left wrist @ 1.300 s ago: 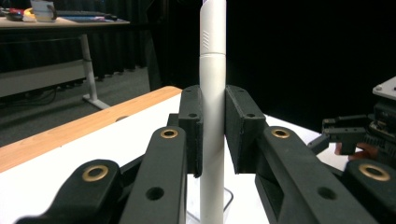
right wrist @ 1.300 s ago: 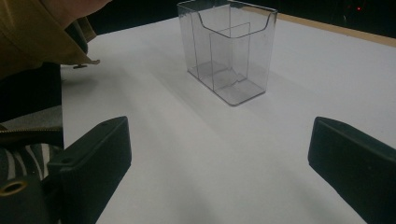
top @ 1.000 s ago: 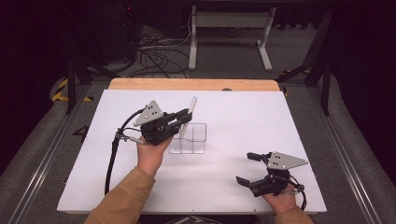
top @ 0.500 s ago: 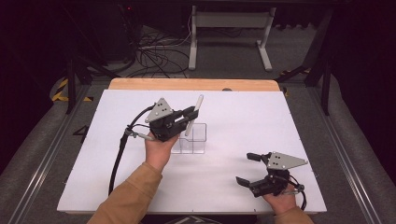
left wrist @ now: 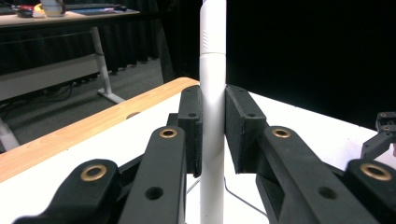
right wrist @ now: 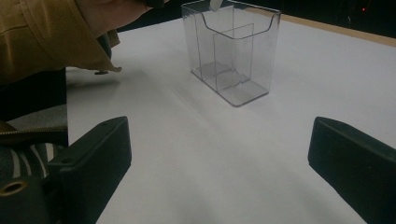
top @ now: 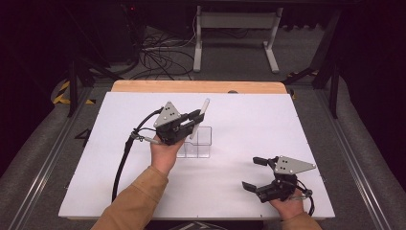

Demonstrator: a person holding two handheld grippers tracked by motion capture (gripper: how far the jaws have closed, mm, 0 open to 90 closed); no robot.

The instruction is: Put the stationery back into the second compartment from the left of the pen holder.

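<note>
High view: white table (top: 239, 120), dark room; left tongs (top: 197, 116) clamping pen (top: 205, 106), right tongs (top: 255, 173) apart.

White pen (left wrist: 212, 93), clear box (right wrist: 232, 51)

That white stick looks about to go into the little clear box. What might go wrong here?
The white pen is clamped by the left gripper near its middle, tilted, its lower end at the rim of the clear holder. It may catch the rim or the inner divider. The holder looks light and stands free on the table, while the right gripper waits apart, open, so a nudge could tip it.
</note>
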